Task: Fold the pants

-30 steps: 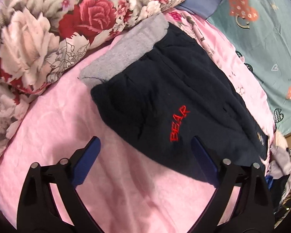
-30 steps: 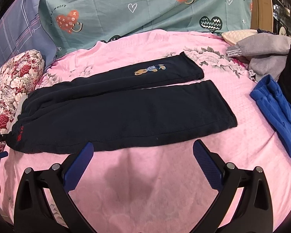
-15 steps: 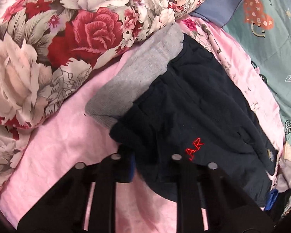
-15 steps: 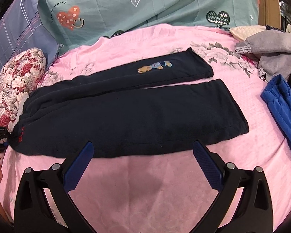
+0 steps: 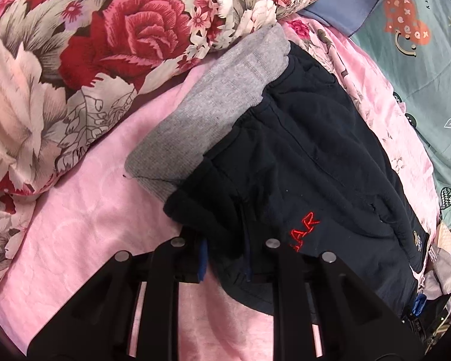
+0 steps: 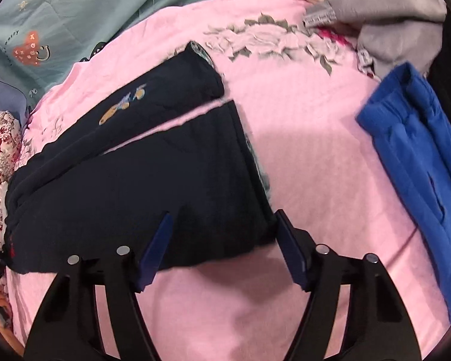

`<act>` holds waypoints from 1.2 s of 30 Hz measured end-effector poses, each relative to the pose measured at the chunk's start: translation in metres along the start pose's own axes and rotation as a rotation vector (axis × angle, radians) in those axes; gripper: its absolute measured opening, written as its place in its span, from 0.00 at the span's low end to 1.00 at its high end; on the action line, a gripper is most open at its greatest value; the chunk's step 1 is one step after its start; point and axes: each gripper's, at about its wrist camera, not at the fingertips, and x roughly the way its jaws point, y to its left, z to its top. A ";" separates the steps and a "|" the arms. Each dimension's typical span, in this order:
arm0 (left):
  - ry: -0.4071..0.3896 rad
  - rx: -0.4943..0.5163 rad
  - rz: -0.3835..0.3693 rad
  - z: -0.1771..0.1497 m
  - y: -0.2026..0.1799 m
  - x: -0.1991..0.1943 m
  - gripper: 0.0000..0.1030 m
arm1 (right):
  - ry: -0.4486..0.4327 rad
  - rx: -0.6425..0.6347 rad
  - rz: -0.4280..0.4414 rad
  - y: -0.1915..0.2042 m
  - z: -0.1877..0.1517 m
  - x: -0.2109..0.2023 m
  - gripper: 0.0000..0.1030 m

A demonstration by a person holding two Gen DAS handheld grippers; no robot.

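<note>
- The pants (image 6: 141, 180), dark navy with a grey waistband (image 5: 225, 96), lie flat on the pink bed (image 6: 300, 180), legs side by side with a thin strip of sheet showing between them.
- Long axis: waist toward the floral quilt (image 5: 75, 60), hems toward the pile of grey and blue clothes (image 6: 421, 150). In the right wrist view it runs from lower left to upper centre.
- The left gripper (image 5: 225, 258) is at the waist end, its fingers drawn together and clamped on the near corner of the dark cloth, beside the red lettering (image 5: 305, 228). This hold probably anchors that end for a lift.
- The right gripper (image 6: 222, 249) is at the near leg's hem, fingers apart and straddling its corner; nothing is pinched yet.
- Judged purpose: one grip at each end of the near leg allows it to be carried over the far leg, a lengthwise fold.
</note>
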 end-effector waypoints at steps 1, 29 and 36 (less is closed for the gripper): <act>-0.005 -0.004 0.008 0.000 0.000 0.000 0.10 | -0.001 -0.007 -0.015 0.003 0.002 0.002 0.40; -0.257 -0.022 0.194 -0.052 0.038 -0.108 0.67 | -0.183 -0.087 -0.365 -0.049 -0.038 -0.076 0.55; -0.301 0.244 0.002 -0.024 -0.062 -0.094 0.84 | -0.264 -0.157 -0.073 -0.002 0.032 -0.063 0.55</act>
